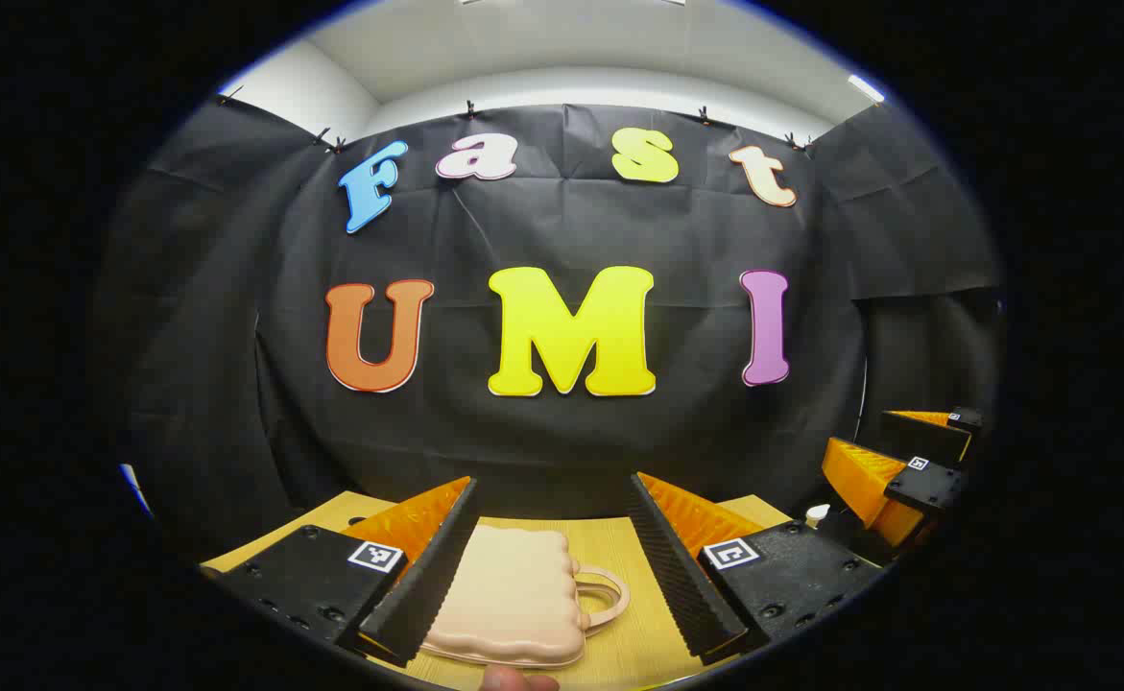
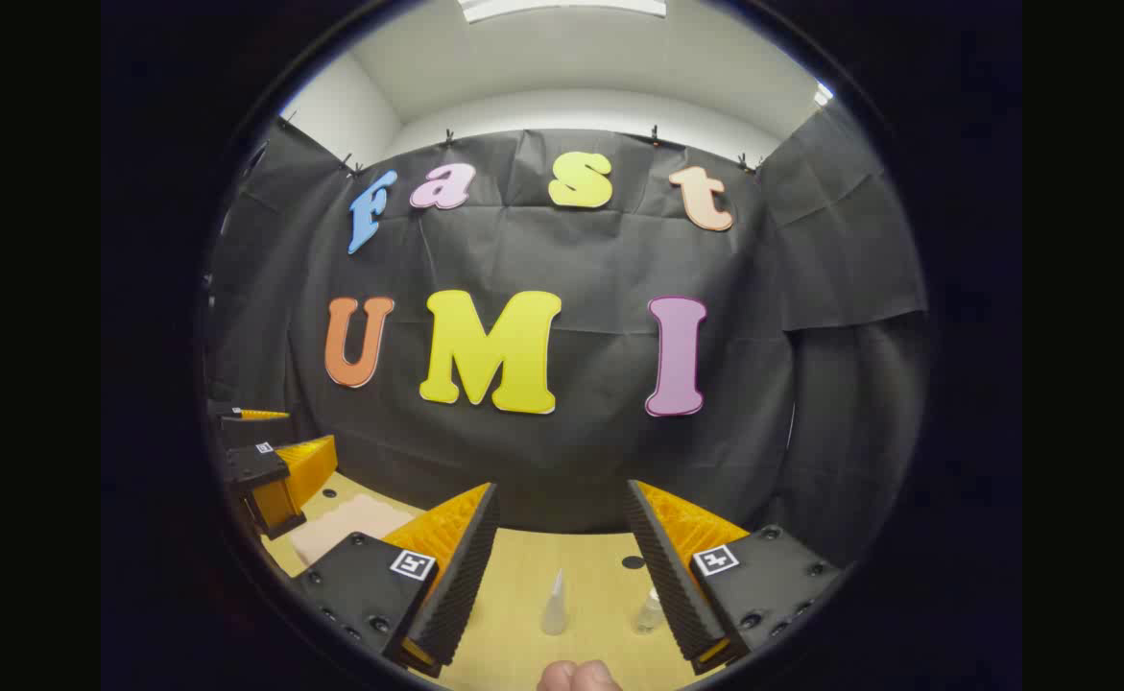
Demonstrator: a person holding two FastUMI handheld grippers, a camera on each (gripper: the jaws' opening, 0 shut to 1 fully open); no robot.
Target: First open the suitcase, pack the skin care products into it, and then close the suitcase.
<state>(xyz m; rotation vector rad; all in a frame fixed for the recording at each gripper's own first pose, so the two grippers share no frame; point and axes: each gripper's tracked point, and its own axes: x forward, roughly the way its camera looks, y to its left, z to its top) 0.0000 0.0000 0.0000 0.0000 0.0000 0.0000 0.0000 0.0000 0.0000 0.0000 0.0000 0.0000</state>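
Observation:
A small beige suitcase [image 1: 514, 595] with a loop handle on its right side lies flat and closed on the wooden table [image 1: 619, 557]. My left gripper [image 1: 554, 566] hangs open just above it, its fingers apart over the case. The right gripper [image 1: 897, 470] appears at the far right of the left gripper view. In the right gripper view my right gripper [image 2: 562, 576] stands open above two small clear skin care bottles: a pointed one [image 2: 554, 605] and a rounder one [image 2: 648, 612]. The suitcase [image 2: 350, 523] lies to the left there, beside the left gripper [image 2: 278, 470].
A white bottle cap [image 1: 817, 514] peeks out beside the right gripper. A dark round hole [image 2: 633, 562] marks the tabletop near the bottles. The black cloth wall closes off the table's far side. A fingertip [image 2: 576, 677] of the holding hand shows at the bottom edge.

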